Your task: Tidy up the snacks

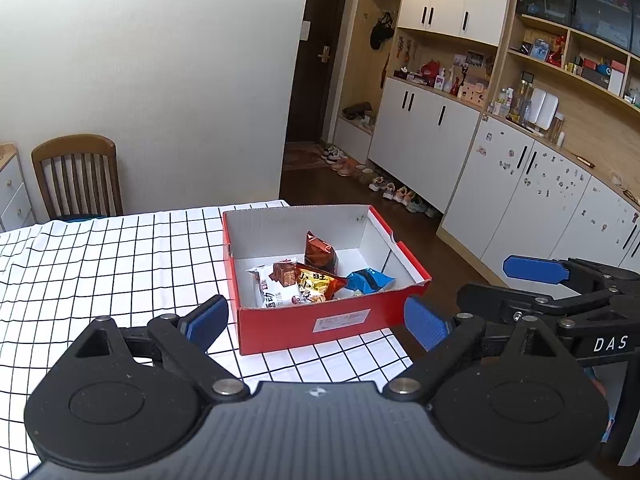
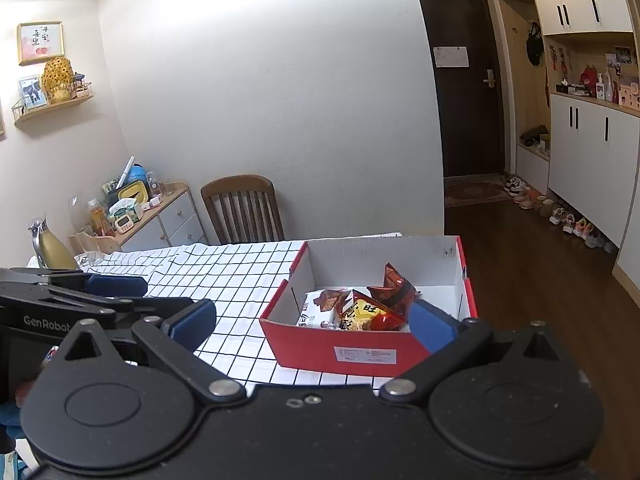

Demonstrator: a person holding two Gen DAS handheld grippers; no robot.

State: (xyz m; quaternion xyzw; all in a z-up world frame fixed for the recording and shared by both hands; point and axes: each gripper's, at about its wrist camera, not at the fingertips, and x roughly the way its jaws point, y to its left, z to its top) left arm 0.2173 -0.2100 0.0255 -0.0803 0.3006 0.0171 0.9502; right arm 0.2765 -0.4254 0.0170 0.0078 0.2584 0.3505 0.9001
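A red cardboard box [image 1: 304, 326] is shown on the checked tablecloth [image 1: 100, 264] near the table's far corner, and the snack packets [image 1: 298, 280] are seen lying inside it: a white one, an orange-yellow one, a brown one and a blue one. The left gripper [image 1: 316, 316] is held before the box's near wall with its jaws spread wide and nothing between them. The right gripper [image 2: 312, 320] is likewise held agape and empty, one pad [image 2: 430, 326] seen against the box's near right corner.

Home dining and entry area is indicated: checked tablecloth [image 1: 100, 264], wooden chair [image 2: 244, 210], shoes [image 1: 384, 184] lined along white cabinets [image 1: 424, 140], entrance door [image 2: 464, 80]
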